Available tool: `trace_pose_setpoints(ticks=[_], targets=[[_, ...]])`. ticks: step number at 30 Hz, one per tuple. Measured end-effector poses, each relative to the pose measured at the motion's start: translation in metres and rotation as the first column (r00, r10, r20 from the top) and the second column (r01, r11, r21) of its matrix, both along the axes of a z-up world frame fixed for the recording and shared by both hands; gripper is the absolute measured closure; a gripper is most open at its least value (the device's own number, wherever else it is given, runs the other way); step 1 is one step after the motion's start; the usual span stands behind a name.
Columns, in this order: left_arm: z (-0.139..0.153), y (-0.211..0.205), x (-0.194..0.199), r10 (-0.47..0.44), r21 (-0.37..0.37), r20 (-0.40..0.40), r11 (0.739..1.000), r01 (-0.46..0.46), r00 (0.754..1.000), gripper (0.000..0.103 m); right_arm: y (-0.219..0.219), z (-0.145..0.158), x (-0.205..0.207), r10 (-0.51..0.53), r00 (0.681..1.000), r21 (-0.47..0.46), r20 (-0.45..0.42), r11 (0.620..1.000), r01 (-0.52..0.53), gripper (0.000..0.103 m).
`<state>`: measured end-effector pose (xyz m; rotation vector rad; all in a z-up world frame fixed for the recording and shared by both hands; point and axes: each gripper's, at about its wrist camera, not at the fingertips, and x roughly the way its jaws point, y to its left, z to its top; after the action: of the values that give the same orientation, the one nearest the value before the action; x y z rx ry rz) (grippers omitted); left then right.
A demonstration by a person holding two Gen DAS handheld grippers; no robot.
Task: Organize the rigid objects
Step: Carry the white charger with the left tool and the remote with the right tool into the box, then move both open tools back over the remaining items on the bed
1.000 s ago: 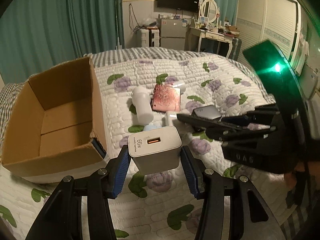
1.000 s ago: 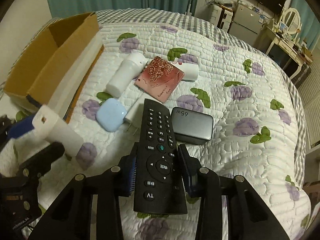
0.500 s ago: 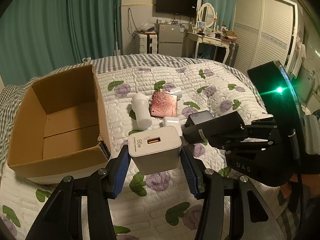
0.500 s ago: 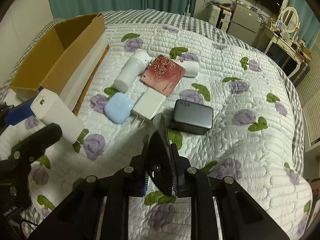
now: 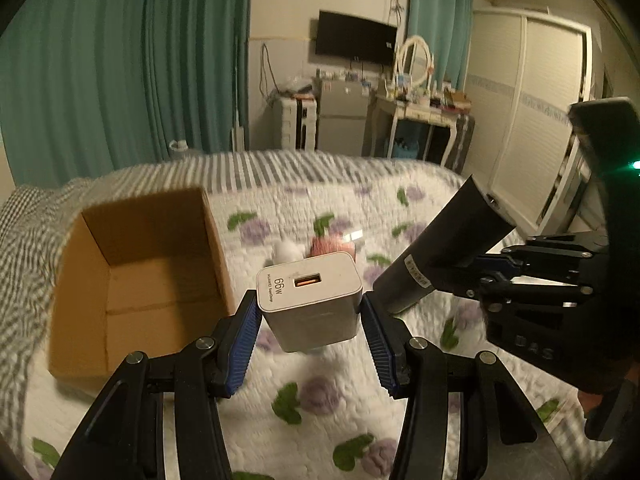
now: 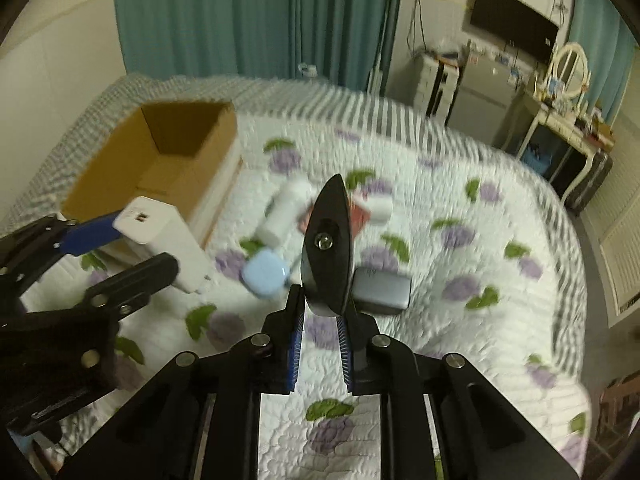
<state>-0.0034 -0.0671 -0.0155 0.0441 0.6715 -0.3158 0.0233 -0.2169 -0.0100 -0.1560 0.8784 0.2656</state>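
Bedspread (image 6: 460, 184), seemingly beneath lifted charger (image 5: 310, 300), remote (image 6: 328, 246).

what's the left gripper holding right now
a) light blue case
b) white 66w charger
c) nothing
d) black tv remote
b: the left gripper has its blue-padded jaws pressed on either side of the white 66w charger, lifted above the quilt, while the black remote sits in the right gripper.

black linkage arms with silver screws, ribbed blue pads on the fingers (image 5: 244, 344), a green light
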Motion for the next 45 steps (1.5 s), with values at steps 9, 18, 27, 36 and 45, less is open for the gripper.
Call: trace_pose_setpoints(ticks=[9, 18, 27, 36, 45], targets=[[0.057, 0.062, 0.018, 0.09, -0.012, 0.096, 0.996, -0.09, 0.991, 0.051, 0.05, 0.084, 0.004, 0.092, 0.987, 0.016, 0.131, 0.995, -0.095, 0.088], [0.037, 0.132, 0.042, 0.203, 0.035, 0.06, 0.978, -0.205, 0.977, 0.051, 0.138, 0.086, 0.029, 0.215, 0.97, 0.046, 0.112, 0.974, -0.221, 0.089], [-0.013, 0.156, 0.072, 0.224, 0.056, -0.034, 0.974, -0.222, 0.974, 0.051, 0.187, 0.043, 0.061, 0.254, 0.967, 0.061, 0.015, 0.965, -0.254, 0.103], [-0.042, 0.154, 0.089, 0.203, 0.078, -0.111, 0.978, -0.195, 0.973, 0.049, 0.192, 0.0, 0.097, 0.233, 0.97, 0.076, -0.072, 0.971, -0.228, 0.103], [-0.009, 0.137, 0.077, 0.236, 0.085, -0.049, 0.969, -0.232, 0.97, 0.037, 0.157, 0.015, 0.086, 0.18, 0.983, 0.053, -0.03, 0.983, -0.178, 0.102]])
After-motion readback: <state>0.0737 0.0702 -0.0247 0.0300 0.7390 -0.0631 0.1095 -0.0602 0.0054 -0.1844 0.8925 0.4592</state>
